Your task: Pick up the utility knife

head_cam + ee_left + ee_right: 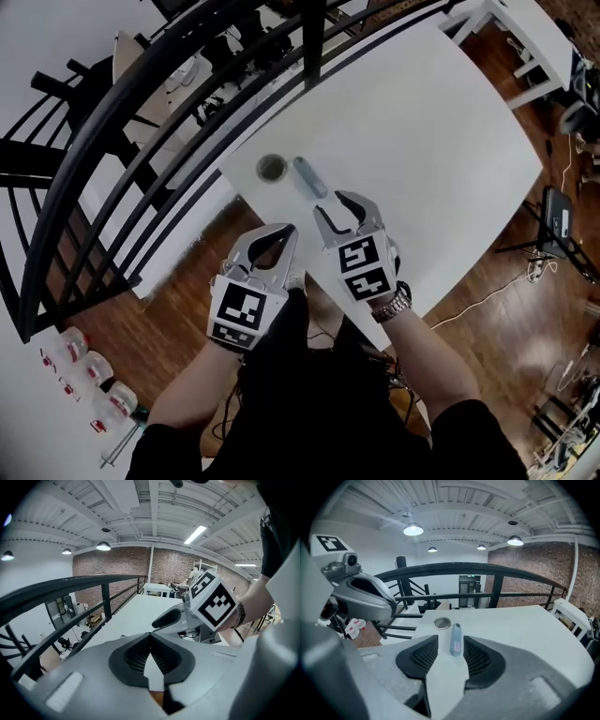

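On the desk (431, 141) the knife (310, 176) lies ungrasped just ahead of the right tool (330, 208), jaws apart; the left tool (286, 232) is closed, empty.

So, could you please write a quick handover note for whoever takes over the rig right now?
Left tool: shut, empty, beside the right one.
Right tool: open, empty, aimed at the utility knife, not touching it.
Utility knife: lying flat on the white table, next to a small round dish.
Done: nothing picked up yet.
Left: bring the right tool around the knife, grip, lift.
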### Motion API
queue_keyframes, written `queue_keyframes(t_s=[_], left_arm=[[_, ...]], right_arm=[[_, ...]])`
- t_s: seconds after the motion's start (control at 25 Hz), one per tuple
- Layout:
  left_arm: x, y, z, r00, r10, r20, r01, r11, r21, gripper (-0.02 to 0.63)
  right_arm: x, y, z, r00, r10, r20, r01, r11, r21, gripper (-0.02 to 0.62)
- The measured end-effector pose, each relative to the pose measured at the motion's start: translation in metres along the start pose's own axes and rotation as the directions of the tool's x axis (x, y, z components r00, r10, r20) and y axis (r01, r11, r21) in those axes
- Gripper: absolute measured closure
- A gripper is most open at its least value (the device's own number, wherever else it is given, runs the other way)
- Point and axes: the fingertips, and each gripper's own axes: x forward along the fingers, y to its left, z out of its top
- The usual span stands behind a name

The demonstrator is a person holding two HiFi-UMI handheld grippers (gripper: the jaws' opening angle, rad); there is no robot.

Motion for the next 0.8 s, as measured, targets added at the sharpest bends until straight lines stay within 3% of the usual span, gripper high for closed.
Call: queue_keyframes(t_s=[0.24, 0.52, 0.6, 0.8], left_arm=[[0.008, 0.018, -0.016, 0.999, -0.039, -0.013, 0.039, 0.999, -0.020, 0.589], [0.014, 0.027, -0.010, 0.999, -0.047, -0.025, 0.047, 0.999, -0.019, 0.589], [0.012, 0.036, -0.016, 0.998, -0.050, -0.025, 0.049, 0.999, -0.023, 0.589], [0.015, 0.039, -0.020, 0.998, -0.066, -0.017, 0.066, 0.998, -0.016, 0.589]], right_arm=[[0.053, -0.006, -0.017, 0.994, -0.031, -0.101, 0.027, 0.999, -0.045, 0.420], [0.073, -0.019, -0.024, 0.986, -0.024, -0.163, 0.015, 0.998, -0.055, 0.423], [0.079, -0.014, -0.025, 0.985, -0.027, -0.168, 0.018, 0.998, -0.057, 0.471], [0.079, -0.019, -0.034, 0.983, -0.065, -0.171, 0.064, 0.998, -0.011, 0.482]])
